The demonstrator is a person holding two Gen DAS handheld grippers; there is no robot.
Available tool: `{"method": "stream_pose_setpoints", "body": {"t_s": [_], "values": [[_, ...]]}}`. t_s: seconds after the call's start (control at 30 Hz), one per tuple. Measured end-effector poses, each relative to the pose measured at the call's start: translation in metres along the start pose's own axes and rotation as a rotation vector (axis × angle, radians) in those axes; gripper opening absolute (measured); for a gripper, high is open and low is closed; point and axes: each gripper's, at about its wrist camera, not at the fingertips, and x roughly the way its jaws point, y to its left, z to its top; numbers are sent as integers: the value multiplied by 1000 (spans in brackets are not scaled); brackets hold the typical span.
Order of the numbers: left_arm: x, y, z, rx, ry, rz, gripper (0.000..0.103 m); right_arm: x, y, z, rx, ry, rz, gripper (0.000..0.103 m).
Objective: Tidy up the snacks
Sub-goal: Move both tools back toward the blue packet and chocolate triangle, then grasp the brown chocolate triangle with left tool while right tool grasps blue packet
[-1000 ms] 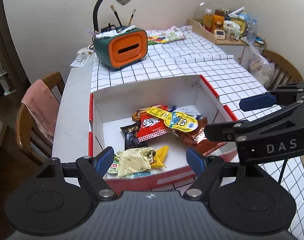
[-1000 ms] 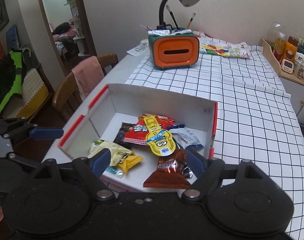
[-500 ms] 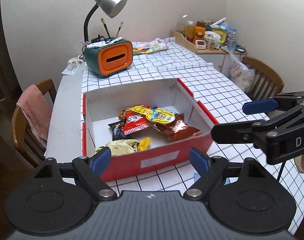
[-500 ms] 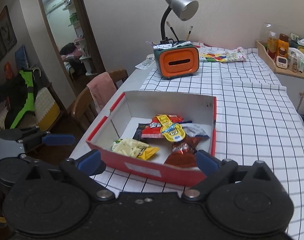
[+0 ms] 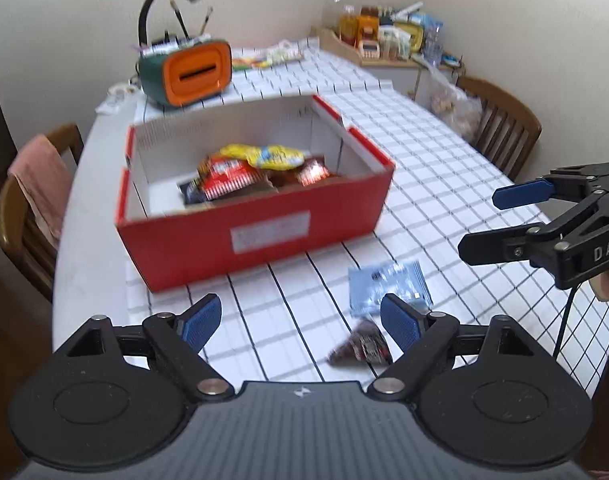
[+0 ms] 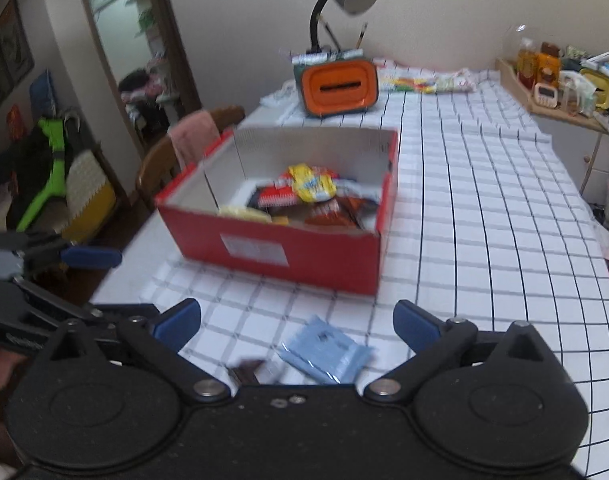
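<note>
A red cardboard box (image 5: 264,236) (image 6: 272,248) stands on the checked tablecloth, holding several snack packets (image 5: 260,168) (image 6: 304,196). In front of it a light blue packet (image 5: 388,286) (image 6: 324,354) and a small dark wrapper (image 5: 362,348) (image 6: 248,372) lie loose on the cloth. My left gripper (image 5: 300,312) (image 6: 76,280) is open above the cloth near the front edge, with the dark wrapper by its right finger. My right gripper (image 6: 296,316) (image 5: 492,222) is wide open over the blue packet. Neither touches or holds anything.
An orange and green desk organiser (image 5: 188,72) with a lamp stands behind the box. A wooden tray of bottles (image 5: 384,40) fills the far right corner. One chair with a pink towel (image 5: 40,184) is at the left, another chair (image 5: 500,128) at the right.
Both grippers pulled back from over the box toward the table's near edge and sank. The right jaws widened. The blue packet and dark wrapper came into view.
</note>
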Motion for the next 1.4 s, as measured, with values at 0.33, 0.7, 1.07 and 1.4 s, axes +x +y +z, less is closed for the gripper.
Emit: {"method": "stream_pose_setpoints", "body": {"t_s": [0.33,0.7,1.07,1.4], "values": [[48,-35,-19,-34,133,-21,87,42,-21,-26,-230,123,61,101],[89,-42,-20,-138,239,23,87,96,-34,-33,-422,210,134,87],[116,-44,-16,-189,304,38,74,118,-36,-31,-528,214,207,81],[119,-44,-13,-208,311,62,57,116,-35,-33,-535,163,220,61]]}}
